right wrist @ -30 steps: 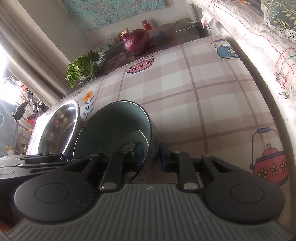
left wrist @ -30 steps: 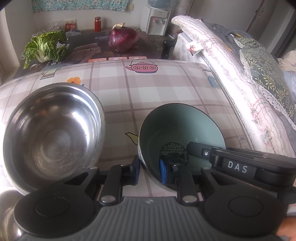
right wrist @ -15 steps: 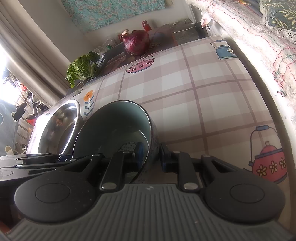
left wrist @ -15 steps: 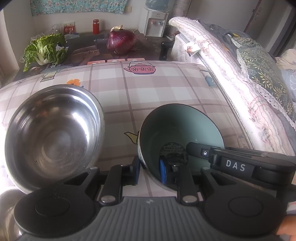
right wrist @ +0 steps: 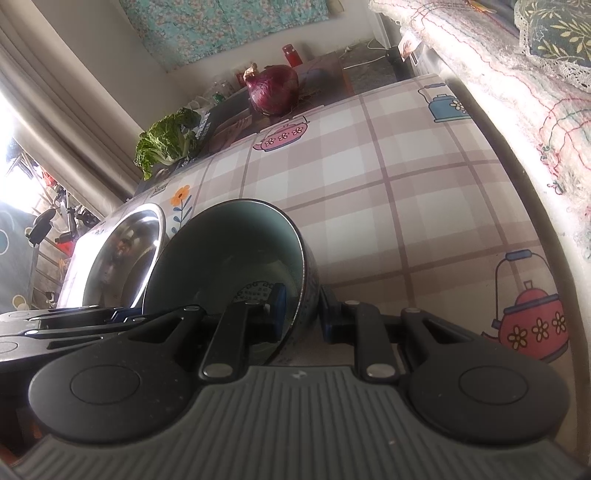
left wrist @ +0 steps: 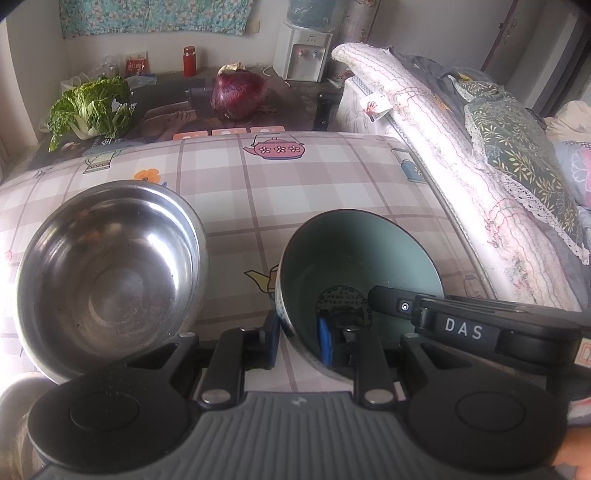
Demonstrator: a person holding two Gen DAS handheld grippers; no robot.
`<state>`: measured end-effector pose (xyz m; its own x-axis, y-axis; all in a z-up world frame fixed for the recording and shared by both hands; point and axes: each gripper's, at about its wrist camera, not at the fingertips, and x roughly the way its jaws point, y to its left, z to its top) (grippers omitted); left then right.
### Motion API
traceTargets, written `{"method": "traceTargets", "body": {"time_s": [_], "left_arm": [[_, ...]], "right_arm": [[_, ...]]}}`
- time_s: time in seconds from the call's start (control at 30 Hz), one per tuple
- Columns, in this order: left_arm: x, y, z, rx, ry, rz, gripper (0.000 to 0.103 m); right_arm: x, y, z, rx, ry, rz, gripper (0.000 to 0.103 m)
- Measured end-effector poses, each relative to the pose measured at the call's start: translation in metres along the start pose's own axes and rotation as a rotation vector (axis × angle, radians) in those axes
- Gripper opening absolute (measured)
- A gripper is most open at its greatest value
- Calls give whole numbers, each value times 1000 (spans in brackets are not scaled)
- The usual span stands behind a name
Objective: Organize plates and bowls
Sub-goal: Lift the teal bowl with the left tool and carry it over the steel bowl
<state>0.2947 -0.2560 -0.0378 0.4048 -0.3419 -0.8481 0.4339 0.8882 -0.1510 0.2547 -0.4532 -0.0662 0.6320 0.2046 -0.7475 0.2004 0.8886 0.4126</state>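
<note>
Checked tablecloth [left wrist: 332,192] (sunlit), floral curtain [left wrist: 155,16]

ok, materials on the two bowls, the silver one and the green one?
Silver bowl: likely stainless steel, polished, with mirror-like glare and fine scuffs inside. Green bowl: probably glazed ceramic, with a satin pale-green interior, dark rim and patterned outside; enamel can't be excluded.
</note>
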Motion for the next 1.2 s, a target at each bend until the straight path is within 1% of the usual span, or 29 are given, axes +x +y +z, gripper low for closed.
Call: {"method": "traceTargets", "body": {"time_s": [0.3, 0.67, 0.97, 1.2], "left_arm": [[-17, 0, 1, -1, -27, -6, 23], [-49, 13, 2, -18, -75, -6, 23], [-79, 40, -1, -55, -124, 11, 23], [-98, 71, -2, -92, -155, 26, 23]], "right_arm": [[-13, 9, 4, -10, -16, 0, 18], [-28, 37, 11, -44, -34, 10, 18], [-32, 77, 15, -90, -38, 36, 18], [-24, 113, 18, -128, -27, 61, 18]]}}
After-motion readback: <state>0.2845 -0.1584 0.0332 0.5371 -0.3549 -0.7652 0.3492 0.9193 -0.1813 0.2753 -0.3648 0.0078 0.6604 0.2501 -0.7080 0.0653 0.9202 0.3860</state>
